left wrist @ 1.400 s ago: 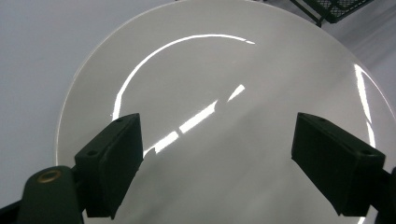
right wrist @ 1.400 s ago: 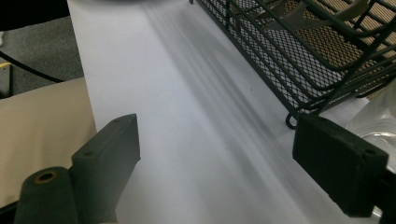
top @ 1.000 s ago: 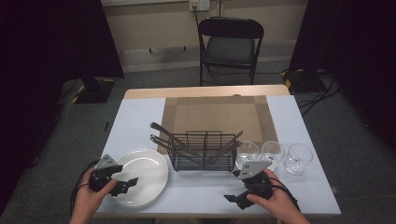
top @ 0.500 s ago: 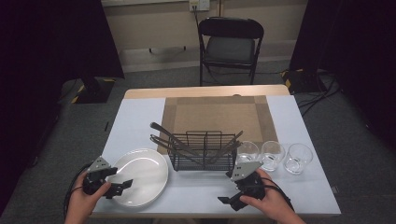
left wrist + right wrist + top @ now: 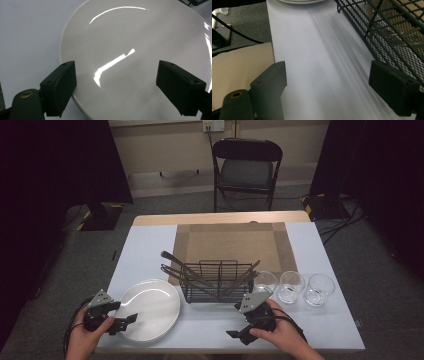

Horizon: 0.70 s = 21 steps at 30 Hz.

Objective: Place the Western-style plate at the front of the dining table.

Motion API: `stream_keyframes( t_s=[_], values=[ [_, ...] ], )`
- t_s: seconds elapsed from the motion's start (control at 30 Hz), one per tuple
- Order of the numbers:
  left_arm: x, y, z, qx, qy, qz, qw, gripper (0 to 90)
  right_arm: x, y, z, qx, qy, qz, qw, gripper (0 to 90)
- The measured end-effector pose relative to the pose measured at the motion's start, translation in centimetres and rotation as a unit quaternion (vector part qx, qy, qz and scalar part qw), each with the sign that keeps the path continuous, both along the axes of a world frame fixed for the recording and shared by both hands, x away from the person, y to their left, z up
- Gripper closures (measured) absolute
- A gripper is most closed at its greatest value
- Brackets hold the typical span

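Fingers [image 5: 58, 91] of the left gripper [image 5: 120, 322] spread wide apart, clamped on nothing, poised over the near left rim of the white plate [image 5: 140, 50]. Far rim and right edge of that plate cut off in the left gripper view; gap between fingers and plate surface hard to judge. Glossy, shallow, round, so no long axis and no pointing direction; streaked with bright reflections; lying flat on the worktop [image 5: 150, 250] at its near left, just left of the wire basket [image 5: 215, 282]. Fingers [image 5: 268, 85] of the right gripper [image 5: 240, 334] likewise wide apart and empty, low over bare worktop, basket mesh close along one side. Dark utensil handles [image 5: 172, 262] slanting out of the basket, their ends hidden inside. Three clear glasses [image 5: 292, 285] in a row to the right.
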State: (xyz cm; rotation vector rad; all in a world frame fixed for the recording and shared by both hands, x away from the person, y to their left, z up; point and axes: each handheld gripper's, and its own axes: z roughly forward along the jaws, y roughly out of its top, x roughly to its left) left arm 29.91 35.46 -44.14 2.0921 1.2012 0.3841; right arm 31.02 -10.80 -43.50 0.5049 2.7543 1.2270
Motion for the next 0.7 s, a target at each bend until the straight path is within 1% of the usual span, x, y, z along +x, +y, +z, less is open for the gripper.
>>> stream_keyframes(
  t_s=[0.07,0.3,0.37,0.67,0.7],
  values=[
    [0.0,0.1,0.0,0.000,-0.002,-0.002,1.0000,16.4,0.1,0.5,0.0,-0.001,0.000,0.006,1.0000,14.0],
    [0.0,0.4,0.1,-0.004,-0.004,0.005,1.0000,16.4,0.1,1.0,-0.1,-0.001,0.000,0.009,1.0000,14.0],
    [0.1,0.6,0.2,-0.005,-0.009,0.007,0.9999,16.4,0.1,1.2,-0.1,0.001,-0.001,0.012,0.9999,14.0],
    [0.3,0.9,0.2,-0.003,-0.011,0.010,0.9999,16.4,0.1,1.7,-0.2,0.000,-0.002,0.018,0.9998,14.0],
    [0.4,1.0,0.1,-0.005,-0.010,0.014,0.9998,16.4,0.1,1.8,-0.3,0.002,0.001,0.016,0.9999,14.0]
  ],
)
